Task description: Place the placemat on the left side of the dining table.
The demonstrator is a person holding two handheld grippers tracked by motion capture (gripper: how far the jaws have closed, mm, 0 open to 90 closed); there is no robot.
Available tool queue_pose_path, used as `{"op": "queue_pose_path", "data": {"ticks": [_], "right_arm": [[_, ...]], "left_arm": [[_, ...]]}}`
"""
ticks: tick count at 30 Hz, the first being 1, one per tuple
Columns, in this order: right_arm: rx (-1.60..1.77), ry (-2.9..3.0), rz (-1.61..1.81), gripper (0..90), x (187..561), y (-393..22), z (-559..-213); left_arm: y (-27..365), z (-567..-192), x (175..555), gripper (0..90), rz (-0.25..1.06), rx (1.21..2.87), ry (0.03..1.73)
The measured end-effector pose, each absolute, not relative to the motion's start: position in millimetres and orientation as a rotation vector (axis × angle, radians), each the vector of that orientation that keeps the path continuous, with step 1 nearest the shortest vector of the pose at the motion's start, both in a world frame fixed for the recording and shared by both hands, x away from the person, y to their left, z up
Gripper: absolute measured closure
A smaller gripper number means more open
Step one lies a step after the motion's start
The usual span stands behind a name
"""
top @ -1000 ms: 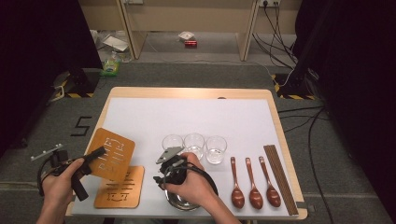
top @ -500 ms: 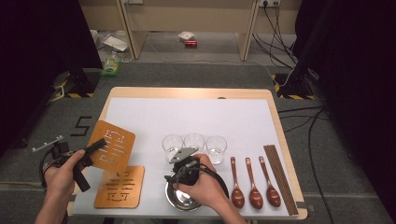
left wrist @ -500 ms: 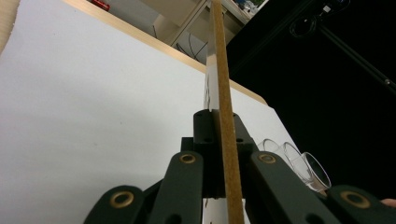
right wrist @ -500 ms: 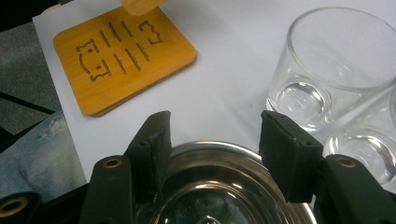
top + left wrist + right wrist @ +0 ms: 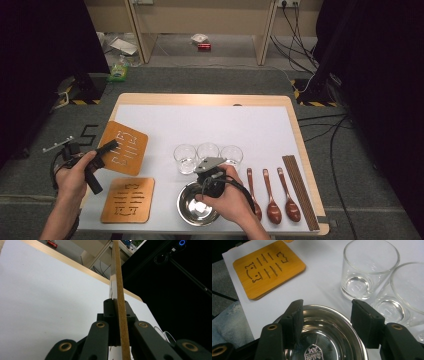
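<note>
Wood-edged bench [image 5: 150, 98] with white top, bamboo coaster [image 5: 128, 200] flat near front left, steel bowl [image 5: 192, 207] at front, three glasses [image 5: 208, 151] in a row behind it, three wooden spoons [image 5: 272, 206] right, dark chopsticks [image 5: 299, 190] at far right

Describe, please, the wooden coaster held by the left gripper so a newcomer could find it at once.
Start at the white table and go to its left edge. Two cut-out wooden coasters are there; the held coaster is the farther one, turned askew and clamped at its edge by the left gripper, while the other coaster lies square.
</note>
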State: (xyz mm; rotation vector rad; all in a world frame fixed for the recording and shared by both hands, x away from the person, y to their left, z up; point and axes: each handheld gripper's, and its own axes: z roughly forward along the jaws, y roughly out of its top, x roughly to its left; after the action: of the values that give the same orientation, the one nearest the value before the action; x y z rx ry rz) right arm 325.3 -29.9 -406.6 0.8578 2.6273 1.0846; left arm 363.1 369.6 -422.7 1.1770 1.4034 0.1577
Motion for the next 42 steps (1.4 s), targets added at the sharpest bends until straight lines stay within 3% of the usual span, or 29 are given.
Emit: {"op": "queue_pose_path", "data": {"ticks": [19,42], "right_arm": [[0.960,2.556,1.112,44.3,318.6,-64.3,-408.2],[0.973,2.557,1.097,44.3,316.1,-71.3,-411.8]], "left_arm": [[367.1,-424.3,391.1,85.8,0.164,1.157,1.413],[367.1,-430.9,437.1,85.8,0.195,1.164,1.464]]}}
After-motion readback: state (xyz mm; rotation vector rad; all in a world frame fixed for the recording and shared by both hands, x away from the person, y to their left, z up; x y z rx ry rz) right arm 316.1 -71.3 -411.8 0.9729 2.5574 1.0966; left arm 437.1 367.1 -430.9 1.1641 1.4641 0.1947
